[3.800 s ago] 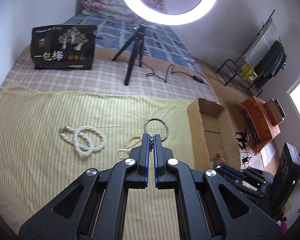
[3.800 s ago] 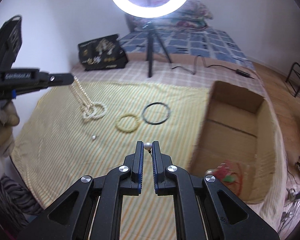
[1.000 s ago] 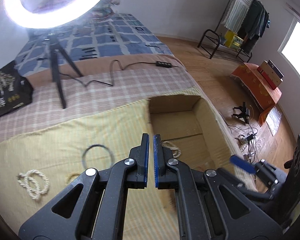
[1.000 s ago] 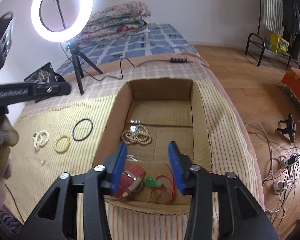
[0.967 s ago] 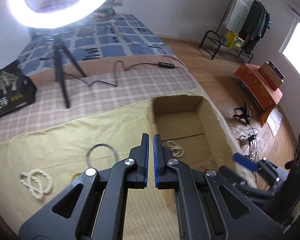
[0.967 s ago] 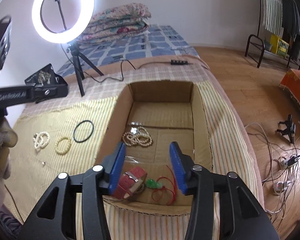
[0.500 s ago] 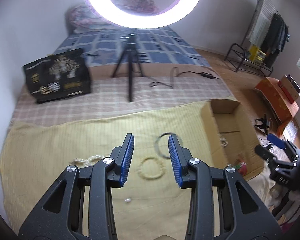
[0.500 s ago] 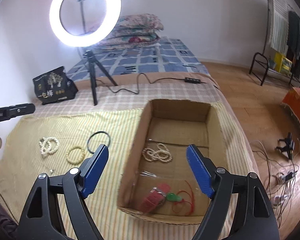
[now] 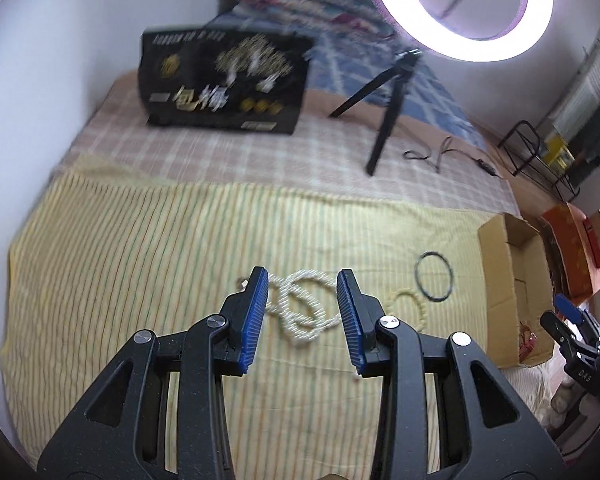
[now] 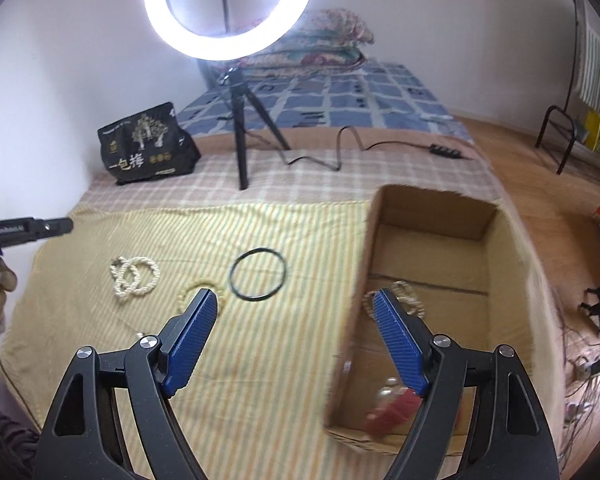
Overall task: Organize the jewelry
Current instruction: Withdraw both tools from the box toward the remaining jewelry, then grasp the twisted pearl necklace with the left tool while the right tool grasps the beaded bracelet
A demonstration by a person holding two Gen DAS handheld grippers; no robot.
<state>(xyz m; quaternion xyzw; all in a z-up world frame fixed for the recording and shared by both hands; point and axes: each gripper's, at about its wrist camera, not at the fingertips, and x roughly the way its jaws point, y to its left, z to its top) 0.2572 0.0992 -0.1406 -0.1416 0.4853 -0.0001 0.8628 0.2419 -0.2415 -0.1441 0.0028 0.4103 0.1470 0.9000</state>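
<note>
From the left wrist camera, the left gripper point(image 9: 302, 304) hangs over the yellow striped cloth point(image 9: 140, 264), its jaws having just spread apart and gripping nothing. The coiled white bead necklace point(image 9: 300, 308) lies on the cloth in the gap beyond the blue pads, untouched. To its right lie a pale bead bracelet point(image 9: 414, 306) and a black ring point(image 9: 434, 277), with the cardboard box point(image 9: 500, 264) farther right.

From the right wrist camera, the right gripper point(image 10: 294, 320) has jaws that have just been opening wide and now stand empty, astride the box's near left wall point(image 10: 352, 320). A bead necklace point(image 10: 400, 294) and a blurred red item point(image 10: 396, 402) lie inside. A black snack bag point(image 10: 148, 146) and ring light point(image 10: 230, 8) stand far behind.
</note>
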